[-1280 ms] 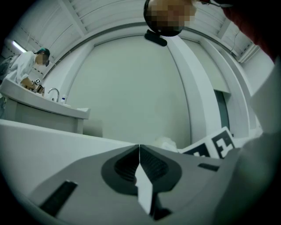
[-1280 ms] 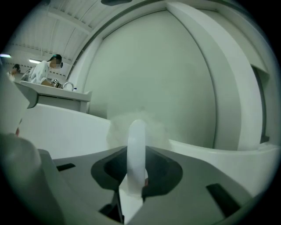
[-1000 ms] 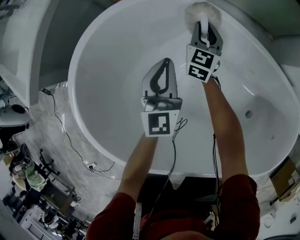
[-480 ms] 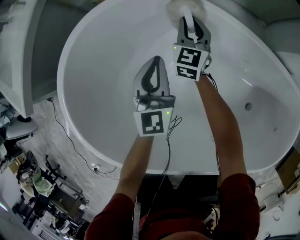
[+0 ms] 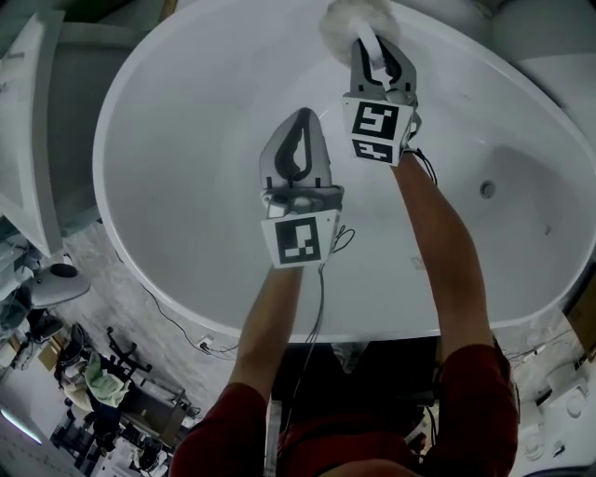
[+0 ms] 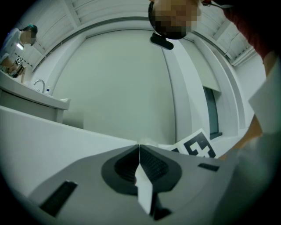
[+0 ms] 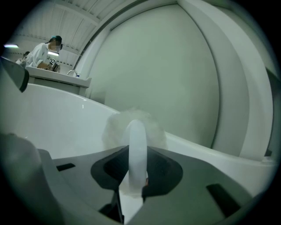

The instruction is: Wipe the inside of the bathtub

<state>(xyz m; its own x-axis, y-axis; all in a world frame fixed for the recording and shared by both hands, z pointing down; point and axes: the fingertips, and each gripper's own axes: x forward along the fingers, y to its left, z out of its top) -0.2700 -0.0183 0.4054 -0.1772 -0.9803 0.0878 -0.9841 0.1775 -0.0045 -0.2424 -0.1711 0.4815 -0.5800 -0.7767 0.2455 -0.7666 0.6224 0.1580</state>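
Note:
The white oval bathtub (image 5: 177, 233) fills the head view. My right gripper (image 5: 375, 39) reaches to the tub's far wall and is shut on the white handle (image 5: 372, 58) of a fluffy white cleaning pad (image 5: 352, 20), which presses against the wall just under the rim. In the right gripper view the handle (image 7: 137, 147) stands clamped between the jaws with the pad (image 7: 131, 123) beyond it. My left gripper (image 5: 300, 119) hovers over the middle of the tub, shut with nothing in it; its jaws meet edge to edge (image 6: 139, 149).
The drain (image 5: 487, 189) sits at the tub's right end. Cables (image 5: 168, 317) trail over the marble floor at the near left, with equipment beyond. A white counter (image 6: 30, 99) with a tap stands left. A person in white (image 7: 46, 50) works far off.
My right gripper has slid the fluffy pad a little leftward along the far wall. The left gripper drifted left with it and stays shut.

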